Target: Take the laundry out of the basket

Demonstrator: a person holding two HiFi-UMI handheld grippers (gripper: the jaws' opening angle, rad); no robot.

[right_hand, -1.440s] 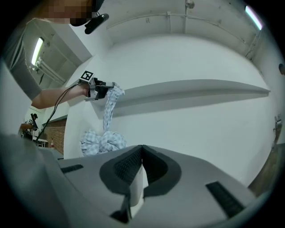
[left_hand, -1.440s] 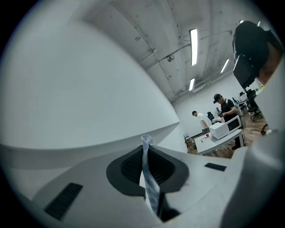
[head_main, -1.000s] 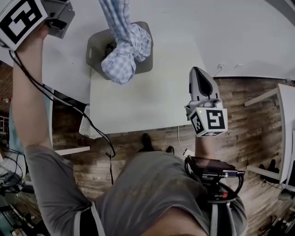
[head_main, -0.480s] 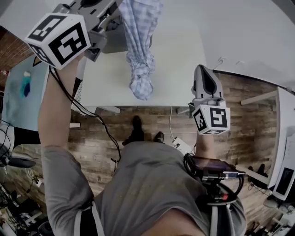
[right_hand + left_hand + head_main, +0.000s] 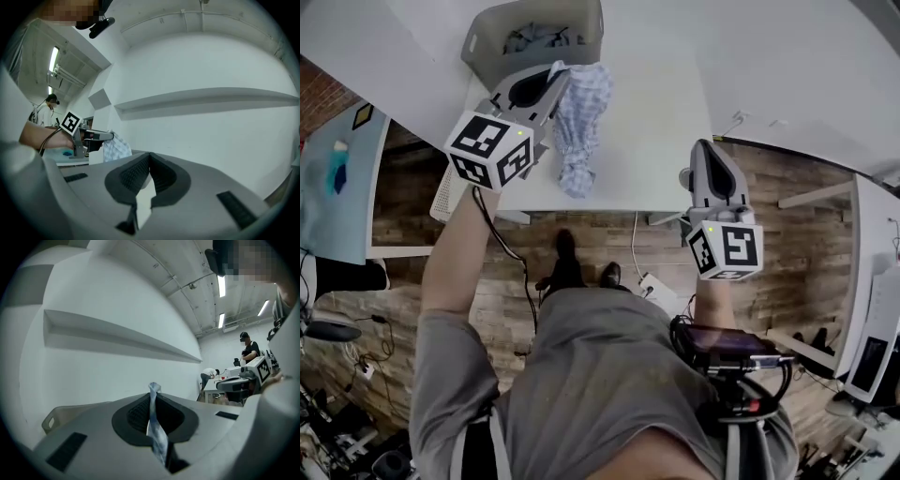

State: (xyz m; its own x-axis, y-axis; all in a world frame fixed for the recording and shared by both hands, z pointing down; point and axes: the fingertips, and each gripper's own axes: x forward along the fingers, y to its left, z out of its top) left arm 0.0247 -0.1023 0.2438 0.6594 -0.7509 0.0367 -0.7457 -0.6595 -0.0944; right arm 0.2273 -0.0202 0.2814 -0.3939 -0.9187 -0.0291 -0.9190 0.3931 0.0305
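In the head view my left gripper (image 5: 551,77) is shut on a blue-and-white checked shirt (image 5: 579,127), which hangs bunched from its jaws over the white table's (image 5: 661,112) near part. The left gripper view shows a strip of that shirt (image 5: 155,427) pinched between the closed jaws of that gripper (image 5: 152,392). The grey laundry basket (image 5: 487,37) stands behind on the table, with more grey clothes (image 5: 539,37) inside. My right gripper (image 5: 709,145) hovers at the table's near right edge, and in its own view the gripper (image 5: 149,157) is shut with nothing held.
Wooden floor (image 5: 609,244) lies below the table's front edge, with cables on it. A second white desk (image 5: 872,244) stands at the right. Another person (image 5: 247,348) stands far off in the room. A white wall with a ledge fills both gripper views.
My left gripper has come down and toward me, carrying the shirt clear of the basket to hang over the table's front. The right gripper has hardly moved.
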